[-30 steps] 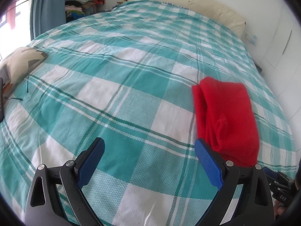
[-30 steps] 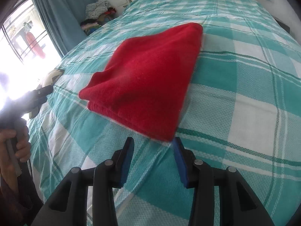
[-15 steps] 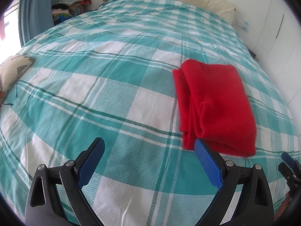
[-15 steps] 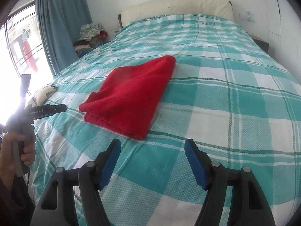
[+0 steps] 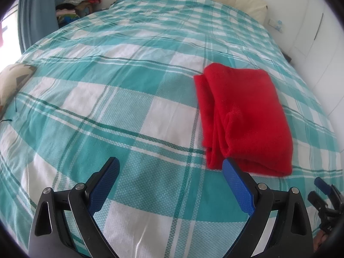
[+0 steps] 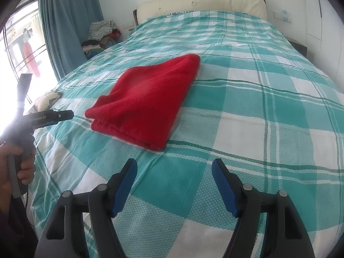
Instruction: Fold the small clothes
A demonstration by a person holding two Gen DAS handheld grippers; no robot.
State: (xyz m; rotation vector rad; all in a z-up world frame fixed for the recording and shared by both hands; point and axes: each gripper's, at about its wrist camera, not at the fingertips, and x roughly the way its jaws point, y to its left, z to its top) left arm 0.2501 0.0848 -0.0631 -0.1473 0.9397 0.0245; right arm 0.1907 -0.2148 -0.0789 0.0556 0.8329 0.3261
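A folded red garment (image 5: 243, 116) lies flat on the teal and white checked bed cover (image 5: 120, 90); it also shows in the right wrist view (image 6: 148, 101). My left gripper (image 5: 171, 172) is open and empty, above the cover, just left of and in front of the garment's near edge. My right gripper (image 6: 174, 172) is open and empty, held back from the garment's near corner. The left gripper's body (image 6: 49, 117) shows at the left of the right wrist view, held by a hand.
A cream headboard (image 6: 200, 1) stands at the far end of the bed. A pile of clothes (image 6: 101, 34) sits beside blue curtains (image 6: 68, 21) at the back left. A patterned cushion (image 5: 13, 81) lies at the bed's left edge. White wall cupboards are on the right.
Both grippers have pulled back from the red garment. My right gripper has opened wide and risen away from the garment's corner. The garment stays folded in place.
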